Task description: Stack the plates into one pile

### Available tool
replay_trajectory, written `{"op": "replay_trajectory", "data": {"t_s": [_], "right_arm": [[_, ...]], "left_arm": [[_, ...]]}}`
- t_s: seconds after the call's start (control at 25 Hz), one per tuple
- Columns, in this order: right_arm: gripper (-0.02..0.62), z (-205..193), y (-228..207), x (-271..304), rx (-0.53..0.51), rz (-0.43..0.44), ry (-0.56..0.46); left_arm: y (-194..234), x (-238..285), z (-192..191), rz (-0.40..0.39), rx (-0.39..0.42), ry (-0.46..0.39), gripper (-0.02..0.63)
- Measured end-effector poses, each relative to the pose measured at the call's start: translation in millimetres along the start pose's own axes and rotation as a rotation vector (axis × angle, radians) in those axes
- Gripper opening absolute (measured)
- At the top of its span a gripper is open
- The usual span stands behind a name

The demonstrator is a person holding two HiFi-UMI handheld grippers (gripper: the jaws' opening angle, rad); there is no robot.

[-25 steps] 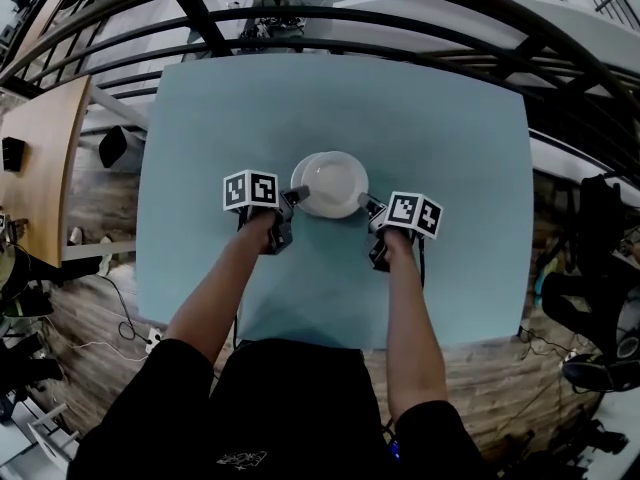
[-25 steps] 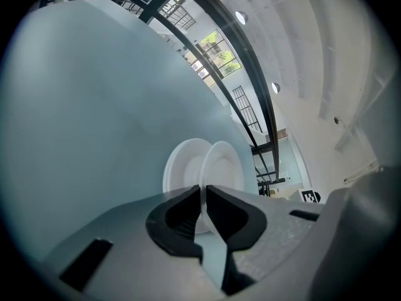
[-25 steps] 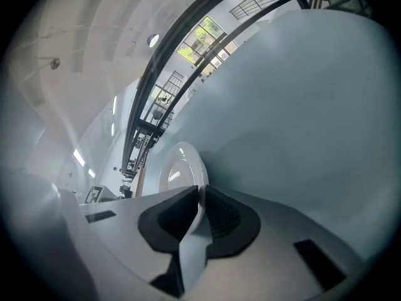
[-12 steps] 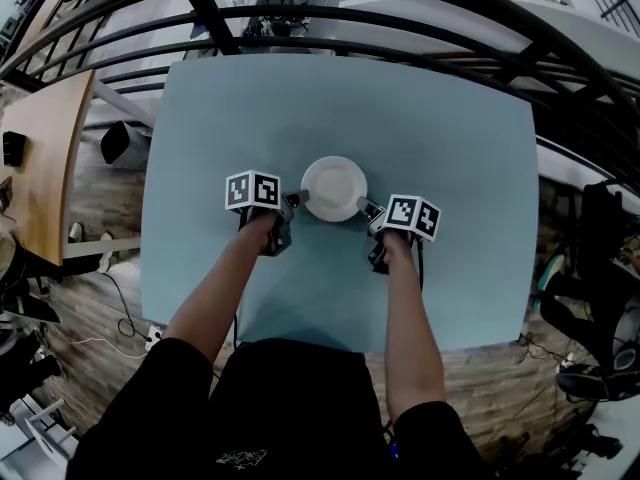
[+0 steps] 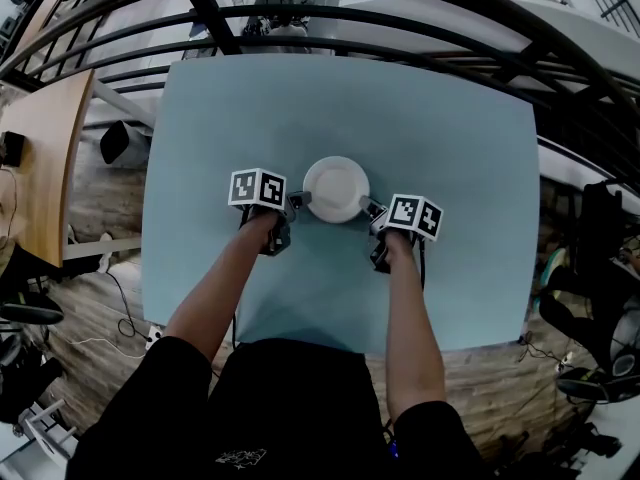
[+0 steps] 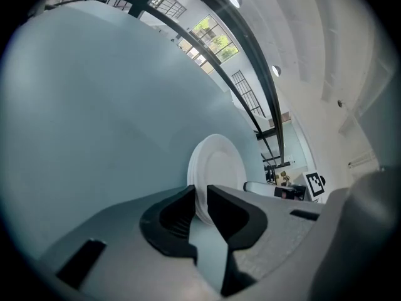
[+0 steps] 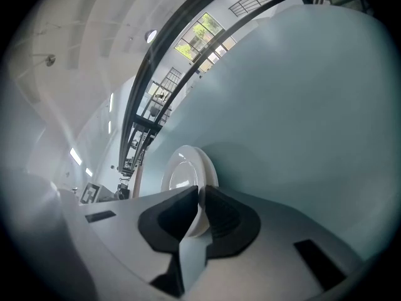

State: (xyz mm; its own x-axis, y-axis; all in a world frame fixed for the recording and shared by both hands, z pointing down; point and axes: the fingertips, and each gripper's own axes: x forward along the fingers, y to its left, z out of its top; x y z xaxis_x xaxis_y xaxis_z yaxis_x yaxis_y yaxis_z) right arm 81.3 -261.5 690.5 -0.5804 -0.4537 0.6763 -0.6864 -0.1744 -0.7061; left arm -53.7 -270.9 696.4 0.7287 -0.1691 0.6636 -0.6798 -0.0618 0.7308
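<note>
A pile of white round plates (image 5: 336,188) sits flat near the middle of the pale blue rectangular table (image 5: 450,138), slightly nearer the person than the far edge. In the left gripper view two rims show, one on the other, with edges lined up.

The left gripper (image 5: 296,202) reaches in from the near left, and its dark jaws are drawn close together on the pile's left rim. The right gripper (image 5: 368,207) comes in from the near right, its jaws pinched on the opposite rim. Both point down at a slant toward the pile.

Curved black metal railings (image 5: 300,16) run beyond the table's far edge.
</note>
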Motion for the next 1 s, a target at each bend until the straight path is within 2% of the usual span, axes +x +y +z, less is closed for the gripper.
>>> {"op": "replay_trajectory", "data": {"t_s": [0.16,0.4,0.72,0.88,1.0], "right_arm": [[0.035,-2.5,1.5,5.7,0.005,-0.012,-0.006],[0.034,-0.4,-5.5,-0.5,-0.016,-0.017,0.016],[0.038,-2.8,3.0,5.6,-0.182,-0.106,0.067],[0.091,-2.9,1.6,3.1,-0.223,-0.142,0.086],[0.133,-4.4,5.0,1.1,-0.249,-0.130,0.095]], "left_arm": [[9.2,-5.8,2.7,0.030,0.052,0.016,0.059],[8.9,-0.9,-1.8,0.048,0.056,0.014,0.066],[11.5,-5.3,0.5,0.040,0.046,-0.003,0.067],[9.3,-7.5,3.1,0.041,0.046,-0.011,0.066],[5.8,-8.2,2.7,0.042,0.053,-0.017,0.066]]}}
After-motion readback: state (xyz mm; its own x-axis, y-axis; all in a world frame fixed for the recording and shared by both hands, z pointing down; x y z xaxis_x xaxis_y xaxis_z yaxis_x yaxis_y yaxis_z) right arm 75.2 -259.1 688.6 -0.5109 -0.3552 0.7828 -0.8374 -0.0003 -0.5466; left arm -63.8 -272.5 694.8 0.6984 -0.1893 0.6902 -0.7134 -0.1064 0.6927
